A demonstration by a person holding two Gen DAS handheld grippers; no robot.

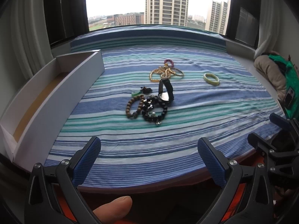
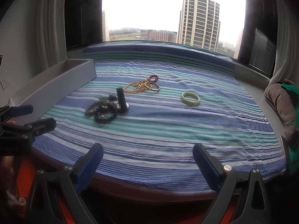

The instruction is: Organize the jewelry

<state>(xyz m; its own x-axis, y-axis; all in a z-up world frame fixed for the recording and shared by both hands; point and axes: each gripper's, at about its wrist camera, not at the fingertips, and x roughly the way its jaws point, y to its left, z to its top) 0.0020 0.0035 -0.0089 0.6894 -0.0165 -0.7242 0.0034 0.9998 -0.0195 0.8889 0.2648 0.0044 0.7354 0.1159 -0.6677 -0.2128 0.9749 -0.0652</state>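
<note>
A black watch [image 1: 165, 91] stands on its side in the middle of a striped cloth [image 1: 186, 130]. Its round shiny face points down and toward the camera. All the other jewelry sits around the watch.

Right in front of the watch lie a brown bead bracelet [image 1: 135, 106] and a black bead bracelet [image 1: 154, 112]. The black one touches the watch. Just left of the watch is a small green charm [image 1: 135, 93] on a dark cord. Behind the watch is a pile of gold chains [image 1: 160, 72] with a thin gold bangle [image 1: 176, 72] and a purple bead ring [image 1: 169, 62] at the back. Well to the right of the watch, a pale green bangle [image 1: 211, 78] lies flat and alone.

Far left of the watch, a long white box [image 1: 56, 100] lies at the cloth's edge. It is open on top.

The left gripper [image 1: 149, 149] has its blue pads spread wide and holds nothing. The right gripper [image 2: 147, 153] is spread wide too and holds nothing. Both hang over the near edge of the cloth, well in front of the watch. The cloth between them and the watch is bare. A folded beige blanket [image 1: 269, 71] sits past the right edge.
</note>
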